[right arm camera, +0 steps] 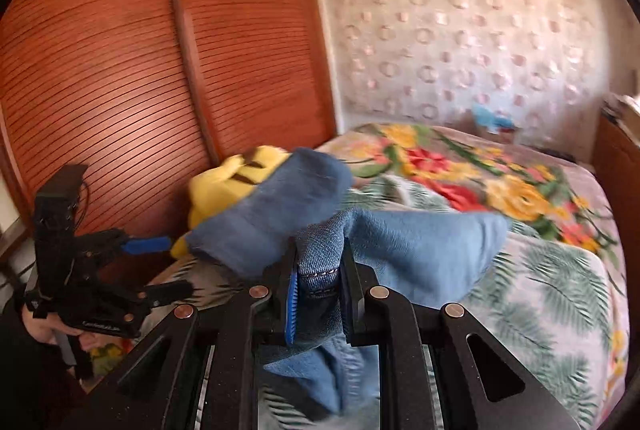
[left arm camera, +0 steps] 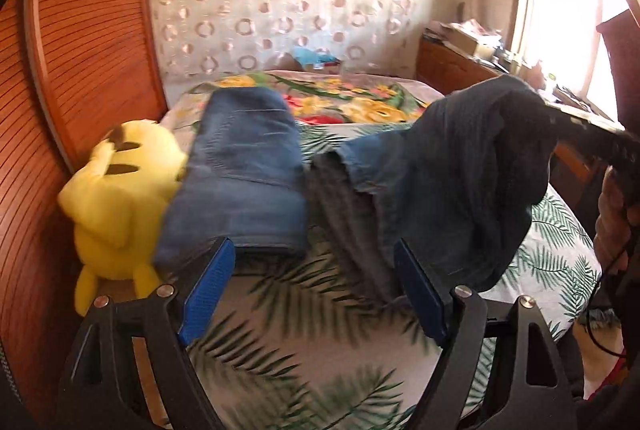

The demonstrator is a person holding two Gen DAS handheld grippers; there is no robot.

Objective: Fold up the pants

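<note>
A pair of blue jeans (right arm camera: 420, 250) hangs bunched above the bed, and my right gripper (right arm camera: 320, 278) is shut on a thick fold of its denim. In the left wrist view these jeans (left arm camera: 472, 169) look dark and drape down from the right gripper (left arm camera: 560, 119) at the right. My left gripper (left arm camera: 316, 270) is open and empty, low over the sheet just in front of them. It also shows at the left of the right wrist view, the left gripper (right arm camera: 160, 268) held by a hand. A second, folded pair of jeans (left arm camera: 240, 181) lies flat on the bed.
A yellow plush toy (left arm camera: 116, 197) leans against the louvred wooden wardrobe (left arm camera: 88, 49), touching the folded jeans. The bed (left arm camera: 304, 350) has a palm-leaf sheet, with a floral blanket (left arm camera: 344, 97) farther back. A cluttered wooden cabinet (left arm camera: 452, 65) stands by the bright window on the right.
</note>
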